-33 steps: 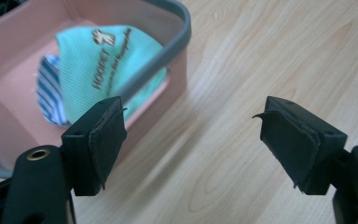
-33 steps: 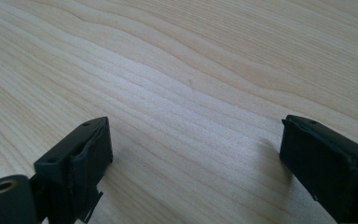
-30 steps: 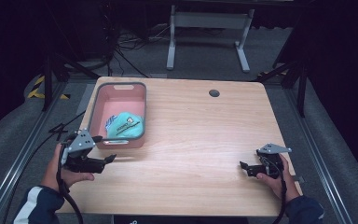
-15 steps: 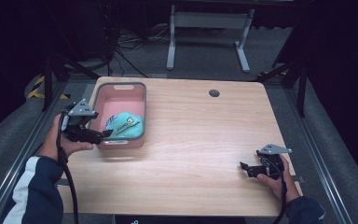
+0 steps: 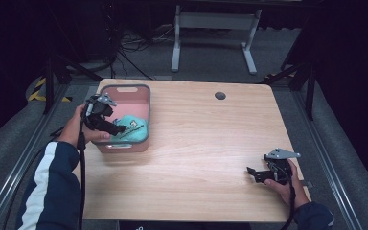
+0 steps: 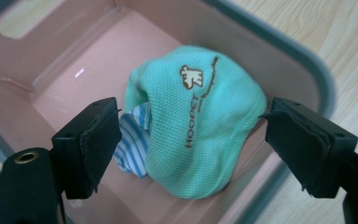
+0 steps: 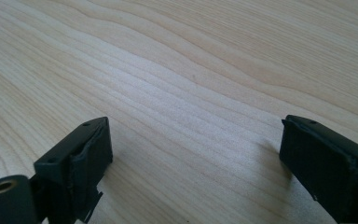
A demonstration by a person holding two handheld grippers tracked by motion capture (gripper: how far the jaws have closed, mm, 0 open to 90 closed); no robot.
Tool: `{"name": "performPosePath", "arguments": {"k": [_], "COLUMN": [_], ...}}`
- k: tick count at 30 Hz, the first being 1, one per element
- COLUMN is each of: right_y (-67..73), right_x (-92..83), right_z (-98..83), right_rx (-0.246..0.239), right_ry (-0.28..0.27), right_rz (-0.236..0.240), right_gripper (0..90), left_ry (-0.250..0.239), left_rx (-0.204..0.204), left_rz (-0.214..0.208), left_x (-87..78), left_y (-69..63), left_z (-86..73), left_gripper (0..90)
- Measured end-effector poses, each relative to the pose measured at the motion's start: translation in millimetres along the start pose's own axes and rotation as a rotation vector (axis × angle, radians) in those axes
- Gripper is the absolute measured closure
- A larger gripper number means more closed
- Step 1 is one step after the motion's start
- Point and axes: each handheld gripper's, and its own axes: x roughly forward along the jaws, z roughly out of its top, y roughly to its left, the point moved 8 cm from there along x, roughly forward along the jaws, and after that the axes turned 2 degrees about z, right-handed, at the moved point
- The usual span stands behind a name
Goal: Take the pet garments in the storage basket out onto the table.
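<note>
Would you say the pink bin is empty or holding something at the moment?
Holding something: a bunched mint-green cloth with a striped blue-and-white piece tucked beneath lies inside the pink bin.

This looked like a lab or recording studio, not a home. A bare wooden tabletop [image 5: 211,139] stood alone on grey carpet [image 5: 14,143], walled by black drapes [image 5: 350,52]. At twelve o'clock stood a grey metal stand [image 5: 214,21], and at eleven o'clock cables [image 5: 124,43] trailed across the floor. Yellow-black hazard tape [image 5: 40,88] marked the carpet at ten o'clock, beside a black frame leg [image 5: 50,81].
</note>
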Motion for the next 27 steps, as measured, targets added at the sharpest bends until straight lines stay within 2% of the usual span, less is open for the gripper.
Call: {"name": "performPosePath", "arguments": {"k": [2,3,5,7,8,9,12,15,16,18,19,20,22,23,24,25,27], "right_y": [-0.3,-0.3,-0.1,0.0,0.0,0.0,0.1,0.1,0.0,0.1,0.1,0.1,0.1,0.1,0.1,0.1,0.3], "right_x": [0.0,0.0,0.0,0.0,0.0,0.0,0.0,0.0,0.0,-0.1,-0.1,-0.1,-0.1,-0.1,-0.1,-0.3,-0.4], "right_z": [-0.1,-0.1,0.0,0.1,0.0,0.0,0.0,0.0,0.0,-0.1,-0.1,-0.1,-0.1,0.0,-0.1,-0.1,-0.1], "right_rx": [-0.005,-0.006,-0.004,-0.002,-0.002,-0.002,-0.002,-0.002,-0.002,-0.001,-0.001,-0.001,-0.001,-0.001,-0.001,-0.003,-0.005], "right_ry": [0.002,0.002,0.001,0.000,0.000,0.000,-0.001,-0.001,-0.001,-0.001,-0.001,-0.001,-0.001,-0.001,-0.001,-0.001,-0.002], "right_rz": [0.003,0.002,0.002,0.002,0.001,0.001,0.001,0.001,0.001,0.000,0.000,0.001,0.000,0.000,0.001,0.002,0.003], "right_gripper": [9.8,9.8,9.8,9.9,9.9,9.9,10.0,10.0,10.0,10.0,10.0,10.0,10.0,10.0,10.2,10.6,10.8], "left_ry": [0.054,0.071,0.097,0.111,0.139,0.139,0.187,0.236,0.246,0.283,0.310,0.345,0.356,0.367,0.371,0.373,0.380], "left_rx": [0.004,0.000,0.002,-0.017,-0.016,-0.016,-0.016,-0.038,-0.042,-0.056,-0.059,-0.044,-0.034,-0.032,-0.016,-0.016,-0.014], "left_rz": [0.015,0.011,0.031,0.003,0.009,0.009,-0.001,-0.010,-0.002,-0.014,-0.010,-0.003,0.014,0.001,0.009,0.010,0.006], "left_x": [12.4,17.2,25.7,33.7,39.2,39.2,51.2,62.8,64.9,71.2,74.2,76.3,77.4,77.0,76.4,76.1,75.9], "left_y": [5.4,6.4,10.0,10.5,10.9,10.9,9.0,8.7,9.5,8.4,7.6,7.1,7.1,5.4,5.8,5.6,4.8], "left_z": [0.8,1.2,2.6,3.7,2.9,2.9,1.8,-1.1,-1.8,-5.0,-7.6,-10.3,-10.2,-10.6,-10.5,-10.5,-10.9], "left_gripper": [18.2,18.0,18.1,18.0,18.3,18.4,18.3,20.2,23.1,25.4,32.5,37.5,42.5,45.6,49.0,52.2,54.5]}}
